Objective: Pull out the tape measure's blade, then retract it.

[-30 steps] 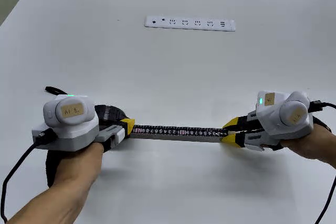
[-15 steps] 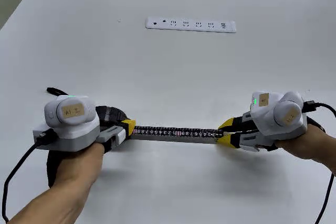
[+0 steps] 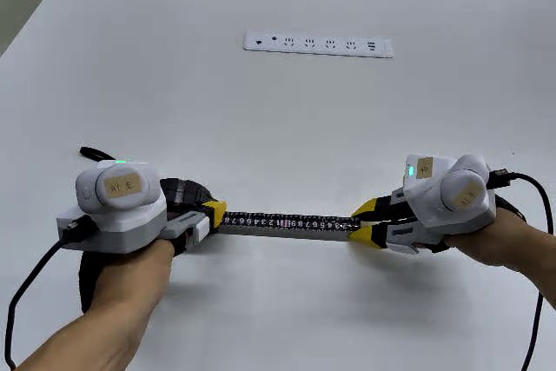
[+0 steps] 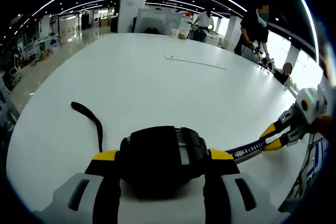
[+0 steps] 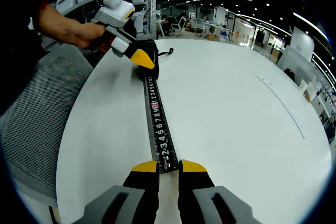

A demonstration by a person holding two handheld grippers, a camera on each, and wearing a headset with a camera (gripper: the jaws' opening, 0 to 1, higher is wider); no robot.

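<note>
Tape measure (image 3: 181,191) sits at the near left of the white bench (image 3: 261,128). Its black case is clamped between the yellow-tipped jaws of my left tool (image 4: 163,157), which stand wide apart and press on the case from both sides. My left hand (image 3: 130,271) grips that tool from the near side, and a black cable (image 3: 26,288) trails off it toward me.

The blade (image 3: 287,223) is drawn out of the case and runs straight to the right, low over the bench. I cannot tell whether it touches the surface. Its face is black with white numbers.

At the near right, my right tool (image 5: 168,167) has its jaws drawn narrow, with the blade's free end pinched between the two yellow tips. My right hand (image 3: 491,241) holds that tool.

Just beyond the case, a black strap (image 4: 92,121) curls flat on the bench. Farther off, well apart from both tools, a white power strip (image 3: 318,43) lies across the bench. Past the far edge, in the left gripper view, people (image 4: 254,24) stand in the hall.
</note>
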